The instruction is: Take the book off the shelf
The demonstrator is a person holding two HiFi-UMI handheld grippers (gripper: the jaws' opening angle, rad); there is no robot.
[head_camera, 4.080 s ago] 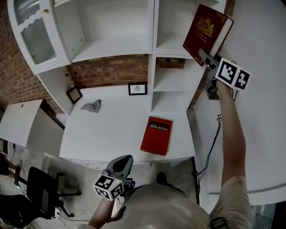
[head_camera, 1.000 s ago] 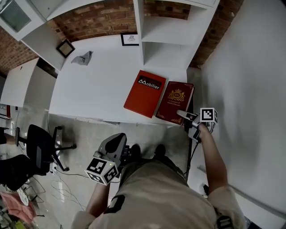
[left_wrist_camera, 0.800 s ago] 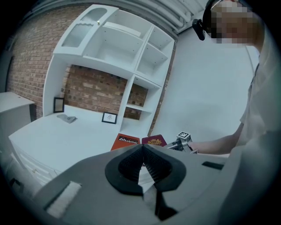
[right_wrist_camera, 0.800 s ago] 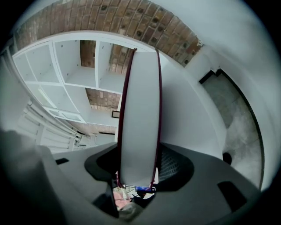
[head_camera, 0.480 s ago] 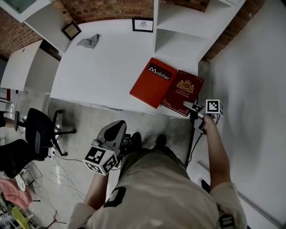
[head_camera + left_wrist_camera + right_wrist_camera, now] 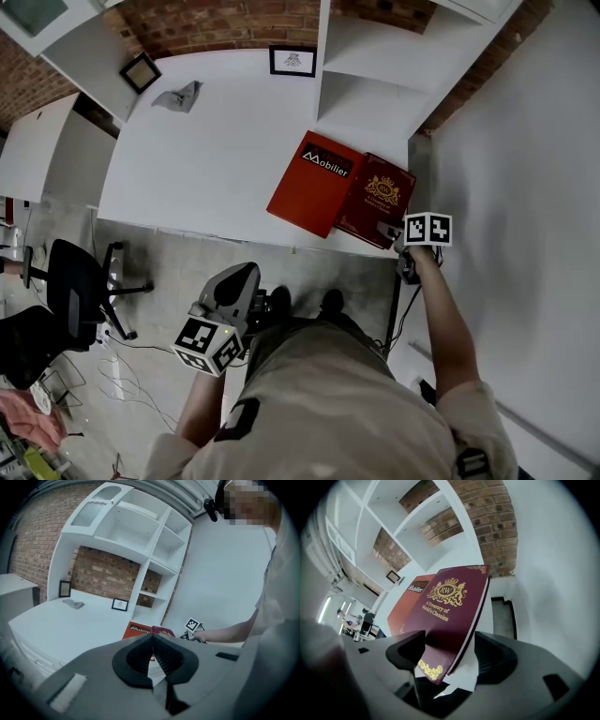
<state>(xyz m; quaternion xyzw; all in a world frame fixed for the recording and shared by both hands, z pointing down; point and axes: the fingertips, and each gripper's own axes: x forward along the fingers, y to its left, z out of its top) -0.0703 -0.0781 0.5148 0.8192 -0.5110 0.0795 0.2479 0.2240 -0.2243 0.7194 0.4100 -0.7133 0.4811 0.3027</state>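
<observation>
Has just spread the right gripper (image 6: 450, 644) wide, a corner of the book (image 6: 451, 603) loose between the fingers. Holds the left gripper (image 6: 152, 638) pinched together, empty.

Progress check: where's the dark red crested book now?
Head view: the dark red book lies at the white desk's front right, beside the orange-red book, one corner between the right gripper's just-opened fingers.

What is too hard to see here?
- Head view: the drawing in the picture frame is too small.
- Left gripper view: the shut left tongs cover the near ends of the orange book and dark red book.
- Head view: the grey lump on the desk is too small to name.
</observation>
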